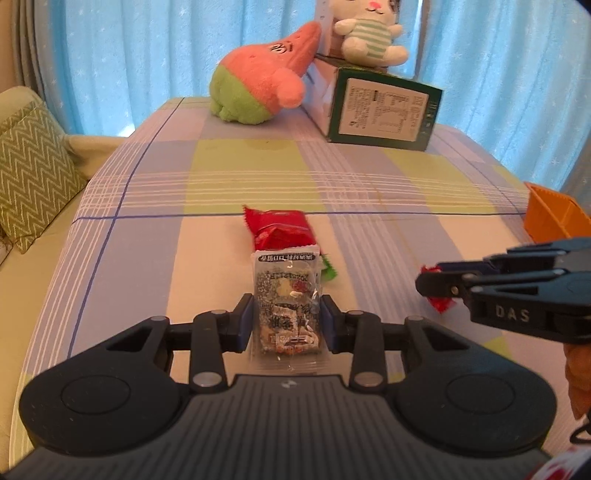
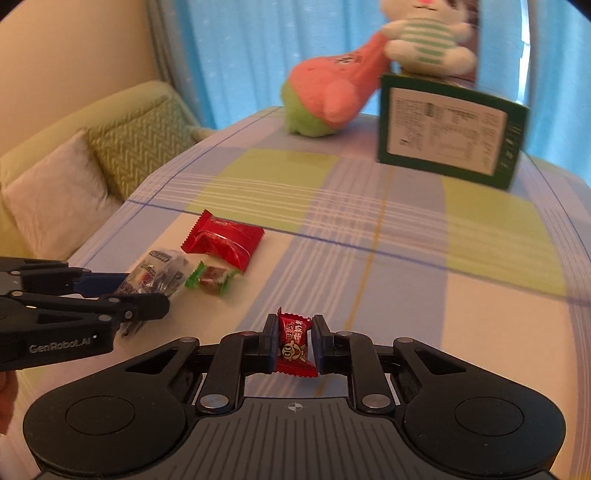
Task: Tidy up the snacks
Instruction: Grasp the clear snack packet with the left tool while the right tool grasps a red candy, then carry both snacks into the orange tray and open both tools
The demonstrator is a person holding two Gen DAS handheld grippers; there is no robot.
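Note:
My left gripper (image 1: 287,320) is shut on a clear printed snack packet (image 1: 286,306), held just above the checked tablecloth; the same left gripper (image 2: 147,306) and packet (image 2: 157,275) show at the left of the right wrist view. My right gripper (image 2: 294,341) is shut on a small red candy (image 2: 294,345). In the left wrist view the right gripper (image 1: 436,286) reaches in from the right with the red candy (image 1: 439,303) partly hidden behind it. On the cloth lie a larger red packet (image 1: 279,229) (image 2: 225,238) and a green-ended wrapped sweet (image 2: 211,278) (image 1: 328,271).
An orange bin (image 1: 554,214) stands at the table's right edge. At the far end lie a pink-and-green plush (image 1: 266,85), a green box (image 1: 384,110) and a white striped plush (image 1: 369,35) on it. A sofa with zigzag cushions (image 1: 29,173) borders the left side.

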